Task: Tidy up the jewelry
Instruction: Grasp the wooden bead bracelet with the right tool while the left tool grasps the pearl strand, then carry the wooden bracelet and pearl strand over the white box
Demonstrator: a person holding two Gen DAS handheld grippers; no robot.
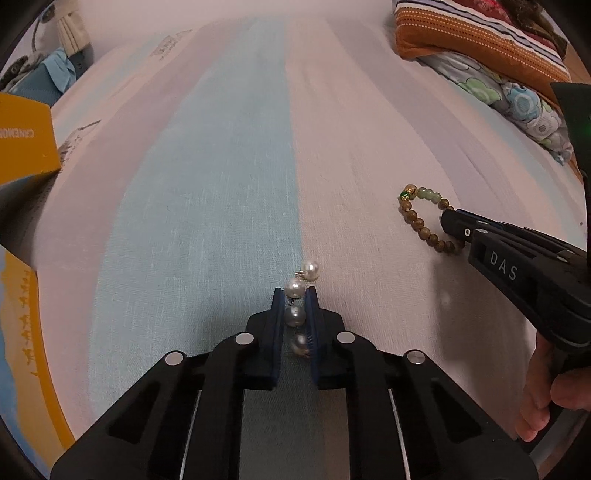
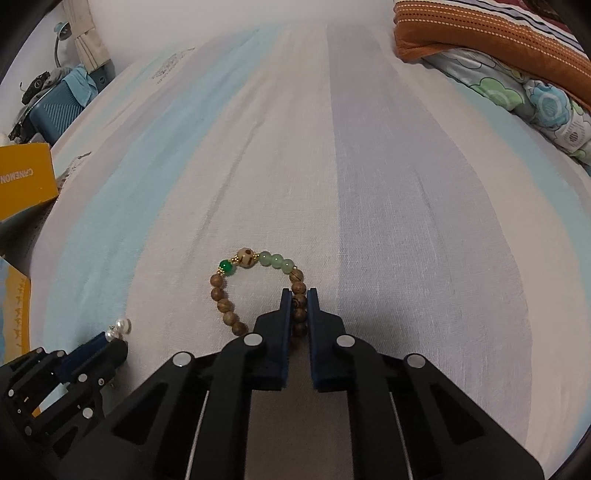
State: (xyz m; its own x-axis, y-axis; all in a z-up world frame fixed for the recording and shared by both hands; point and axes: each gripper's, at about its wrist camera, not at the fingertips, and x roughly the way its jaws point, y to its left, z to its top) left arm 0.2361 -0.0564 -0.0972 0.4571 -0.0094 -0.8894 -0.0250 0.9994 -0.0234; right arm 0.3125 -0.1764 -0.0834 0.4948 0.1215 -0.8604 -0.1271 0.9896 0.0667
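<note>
A bed sheet with broad pale-blue, white and grey stripes fills both views and runs back to a plain white wall. Lying on it, the left gripper is clamped on a strand of pearls, whose last two beads poke out past the fingertips. To its right, well apart, the right gripper pinches the near right side of a wooden bead bracelet with green beads at its far side. A hand holds the right gripper's handle. A yellow box sits at the left edge, a folded floral quilt under an orange striped pillow at far right.
</note>
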